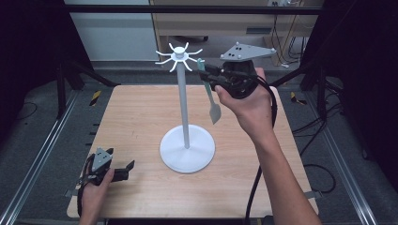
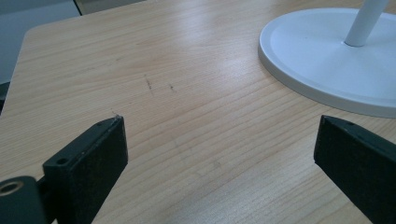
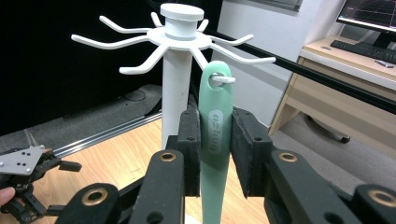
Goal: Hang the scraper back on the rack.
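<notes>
A white hook stand (image 1: 184, 110) rises from a round base (image 1: 187, 151) at the table's middle. My right gripper (image 1: 207, 75) is up beside the ring of hooks (image 1: 179, 57), shut on the handle of a pale green spatula (image 1: 214, 107) that hangs blade down. In the right gripper view the jaws press both sides of the spatula handle (image 3: 215, 100), and a hook tip (image 3: 224, 79) sits in the hole at the handle's top. My left gripper (image 1: 126, 169) rests open near the table's front left corner, with bare wood between its fingertips (image 2: 219, 140).
The wooden table (image 1: 141, 117) has metal rails along both sides. The stand's base (image 2: 322, 60) lies just ahead and right of the left gripper. A desk with a monitor and keyboard (image 3: 364, 46) stands beyond the table's far edge.
</notes>
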### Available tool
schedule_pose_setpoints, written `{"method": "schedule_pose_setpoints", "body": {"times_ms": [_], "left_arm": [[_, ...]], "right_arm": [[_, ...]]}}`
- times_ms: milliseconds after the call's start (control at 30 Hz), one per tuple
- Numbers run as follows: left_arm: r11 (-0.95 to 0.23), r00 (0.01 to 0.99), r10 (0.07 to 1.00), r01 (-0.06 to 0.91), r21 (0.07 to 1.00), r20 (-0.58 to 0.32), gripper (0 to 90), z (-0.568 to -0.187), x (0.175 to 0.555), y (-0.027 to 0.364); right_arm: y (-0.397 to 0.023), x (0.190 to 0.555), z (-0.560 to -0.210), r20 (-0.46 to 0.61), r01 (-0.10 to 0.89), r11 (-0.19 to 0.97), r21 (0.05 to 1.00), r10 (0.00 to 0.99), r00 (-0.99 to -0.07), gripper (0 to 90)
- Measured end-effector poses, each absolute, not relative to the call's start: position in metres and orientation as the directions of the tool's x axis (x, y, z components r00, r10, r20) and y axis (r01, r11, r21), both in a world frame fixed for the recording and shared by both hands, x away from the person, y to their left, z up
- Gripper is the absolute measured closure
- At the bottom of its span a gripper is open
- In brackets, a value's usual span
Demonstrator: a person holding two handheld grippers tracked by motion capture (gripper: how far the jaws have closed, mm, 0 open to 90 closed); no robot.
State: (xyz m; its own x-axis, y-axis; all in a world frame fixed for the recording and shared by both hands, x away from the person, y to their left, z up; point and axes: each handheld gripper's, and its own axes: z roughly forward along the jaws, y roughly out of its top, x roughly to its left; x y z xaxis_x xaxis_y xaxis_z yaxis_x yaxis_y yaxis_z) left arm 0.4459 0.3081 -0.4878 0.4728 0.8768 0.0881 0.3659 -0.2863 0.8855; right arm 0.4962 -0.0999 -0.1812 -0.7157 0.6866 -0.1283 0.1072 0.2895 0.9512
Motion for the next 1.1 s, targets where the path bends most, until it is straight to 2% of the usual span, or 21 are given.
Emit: {"method": "schedule_pose_setpoints", "body": {"times_ms": [667,1100], "left_arm": [[-0.288,0.473,0.877,0.369,0.884,0.088,2.4,-0.488,0.446,0.309],[-0.288,0.473,0.877,0.368,0.884,0.089,2.4,-0.488,0.446,0.308]], "right_arm": [[-0.102,0.497,-0.182,-0.098,0.127,0.275,0.953,0.677,-0.729,73.2],[-0.117,0.492,-0.190,-0.102,0.148,0.287,0.946,0.701,-0.706,70.6]]}}
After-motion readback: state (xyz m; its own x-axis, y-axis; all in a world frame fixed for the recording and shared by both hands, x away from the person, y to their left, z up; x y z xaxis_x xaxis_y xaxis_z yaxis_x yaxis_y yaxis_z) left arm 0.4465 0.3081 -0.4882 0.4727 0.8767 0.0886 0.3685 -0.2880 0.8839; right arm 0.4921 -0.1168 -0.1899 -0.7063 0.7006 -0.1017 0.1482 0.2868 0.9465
